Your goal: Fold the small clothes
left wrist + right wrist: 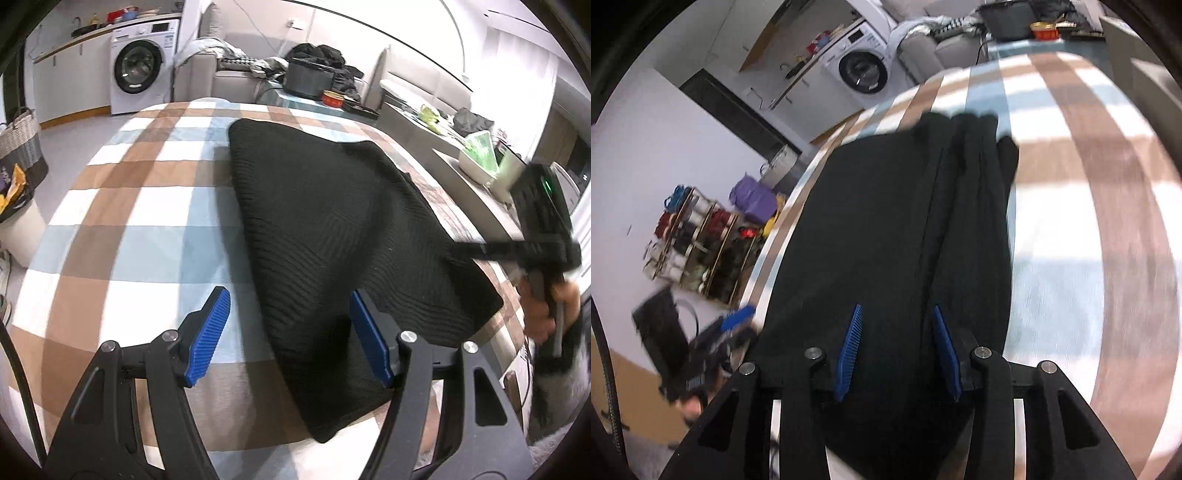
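Soft, limp black ribbed knit garment (332, 229) suits a near-edge pinch; left gripper (291, 332) and right gripper (897, 350) both gape empty

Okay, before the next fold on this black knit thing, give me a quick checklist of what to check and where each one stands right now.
1. Black knit garment lies wholly on the checked cloth: ok.
2. Garment lies flat: not ok, ridges along one edge.
3. Left gripper open, ready to grasp: ok.
4. Right gripper open, gripping nothing: ok.
5. View sharp enough to aim: not ok, right wrist view is blurred.
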Available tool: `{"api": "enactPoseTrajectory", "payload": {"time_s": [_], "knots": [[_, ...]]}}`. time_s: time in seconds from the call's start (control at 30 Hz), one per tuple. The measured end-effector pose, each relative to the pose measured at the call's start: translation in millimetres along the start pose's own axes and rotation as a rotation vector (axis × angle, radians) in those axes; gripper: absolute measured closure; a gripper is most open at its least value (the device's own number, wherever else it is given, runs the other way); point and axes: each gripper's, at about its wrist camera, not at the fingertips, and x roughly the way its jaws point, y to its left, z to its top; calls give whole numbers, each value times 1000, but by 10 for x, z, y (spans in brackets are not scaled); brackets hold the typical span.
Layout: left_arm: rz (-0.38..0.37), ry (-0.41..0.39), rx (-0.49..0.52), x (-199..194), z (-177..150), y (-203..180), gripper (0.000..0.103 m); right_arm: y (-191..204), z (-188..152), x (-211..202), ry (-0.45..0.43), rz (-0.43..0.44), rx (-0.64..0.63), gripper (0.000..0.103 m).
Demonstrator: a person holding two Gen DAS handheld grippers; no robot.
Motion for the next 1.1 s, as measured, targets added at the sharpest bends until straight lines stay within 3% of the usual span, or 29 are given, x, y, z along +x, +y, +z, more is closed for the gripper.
{"api": "enactPoseTrajectory", "payload": {"time_s": [0.17,0.2,0.23,0.27,0.4,0.47,0.57,0.67,0.73,0.9,1.1], "knots": [[25,3,-39,23,12,119,38,111,-214,-16,11,12,-70,64],[24,9,-38,42,6,113,38,132,-228,-14,1,2,-77,73],[23,11,-30,57,3,97,38,153,-235,-13,-1,-7,-87,89],[26,15,-19,74,-2,71,38,171,-236,-20,-7,-18,-96,94],[35,24,12,81,-28,1,38,261,-254,-325,-109,-3,-109,95],[29,21,3,66,-26,19,38,177,-231,-378,-104,-14,-100,95],[10,27,-17,72,-20,43,38,24,-239,-120,-13,-131,-72,95],[-3,32,-2,43,-37,-16,38,16,-246,-142,-22,-96,-42,88],[-26,38,15,30,-52,-81,38,-1,-242,-190,-9,-69,-22,75],[-54,53,63,1,-133,-236,38,20,-345,-303,24,45,-55,61],[-55,102,127,60,-316,-397,38,-15,-491,-430,32,83,-172,58]]}}
